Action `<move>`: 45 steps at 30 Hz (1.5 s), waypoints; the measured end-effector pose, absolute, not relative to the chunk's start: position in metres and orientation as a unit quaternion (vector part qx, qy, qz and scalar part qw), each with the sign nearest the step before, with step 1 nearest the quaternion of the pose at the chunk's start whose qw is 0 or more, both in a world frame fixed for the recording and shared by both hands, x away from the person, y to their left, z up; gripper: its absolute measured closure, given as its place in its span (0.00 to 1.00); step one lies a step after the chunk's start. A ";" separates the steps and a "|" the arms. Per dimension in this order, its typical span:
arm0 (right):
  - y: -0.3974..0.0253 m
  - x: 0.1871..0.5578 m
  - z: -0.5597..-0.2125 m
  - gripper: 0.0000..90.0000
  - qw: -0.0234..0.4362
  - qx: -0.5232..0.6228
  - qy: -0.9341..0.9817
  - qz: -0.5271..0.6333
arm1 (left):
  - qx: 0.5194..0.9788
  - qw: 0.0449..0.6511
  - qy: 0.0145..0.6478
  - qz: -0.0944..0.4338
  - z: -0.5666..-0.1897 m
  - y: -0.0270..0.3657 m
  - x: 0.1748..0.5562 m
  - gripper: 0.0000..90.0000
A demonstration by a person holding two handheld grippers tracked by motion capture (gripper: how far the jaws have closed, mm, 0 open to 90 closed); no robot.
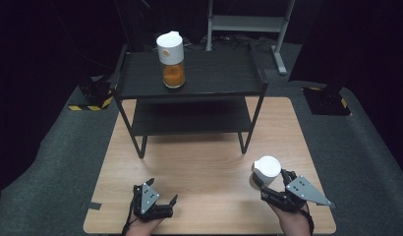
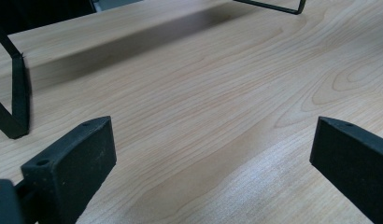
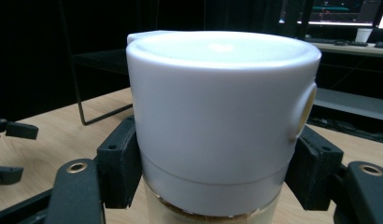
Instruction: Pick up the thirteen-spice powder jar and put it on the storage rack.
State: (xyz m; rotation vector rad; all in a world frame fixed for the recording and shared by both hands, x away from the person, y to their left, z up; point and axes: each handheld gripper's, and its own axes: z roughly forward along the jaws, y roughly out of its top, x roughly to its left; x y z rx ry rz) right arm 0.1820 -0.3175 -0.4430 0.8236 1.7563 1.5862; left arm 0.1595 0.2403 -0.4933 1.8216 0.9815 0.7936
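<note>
A jar (image 1: 266,169) with a tall white lid stands at the front right of the wooden table (image 1: 204,162). My right gripper (image 1: 273,178) is shut on it, one jaw on each side. In the right gripper view the jar (image 3: 217,116) is close up, with brownish contents below the lid, and the black fingers (image 3: 118,163) press its sides. A second white-lidded jar (image 1: 172,60) with orange contents stands on top of the black shelf (image 1: 214,73). My left gripper (image 1: 162,189) rests low at the front left, open and holding nothing. Bare wood (image 2: 203,93) lies between its jaws.
The black two-level shelf stands on the far half of the table, and one of its legs (image 2: 17,102) is near the left gripper. Grey floor (image 1: 366,147) surrounds the table. A metal stand (image 1: 248,22) is behind the shelf.
</note>
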 end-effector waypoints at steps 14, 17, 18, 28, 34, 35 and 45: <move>-0.294 0.193 -0.422 0.34 0.310 0.297 0.665 0.611 | 0.735 0.451 0.395 0.316 -0.494 0.243 0.160 0.01; -0.289 0.195 -0.418 0.34 0.310 0.294 0.664 0.613 | 0.736 0.451 0.394 0.316 -0.494 0.243 0.160 0.01; -0.288 0.196 -0.416 0.34 0.309 0.293 0.664 0.614 | 0.736 0.452 0.394 0.316 -0.494 0.243 0.160 0.01; -0.275 0.205 -0.401 0.34 0.309 0.288 0.658 0.624 | 0.733 0.458 0.395 0.312 -0.495 0.246 0.161 0.01; -0.268 0.209 -0.390 0.34 0.313 0.280 0.655 0.628 | 0.733 0.459 0.394 0.310 -0.495 0.247 0.161 0.01; -0.267 0.210 -0.387 0.34 0.314 0.278 0.654 0.629 | 0.733 0.460 0.394 0.310 -0.495 0.247 0.161 0.01; -0.259 0.216 -0.370 0.34 0.315 0.273 0.648 0.638 | 0.732 0.463 0.394 0.308 -0.495 0.249 0.162 0.01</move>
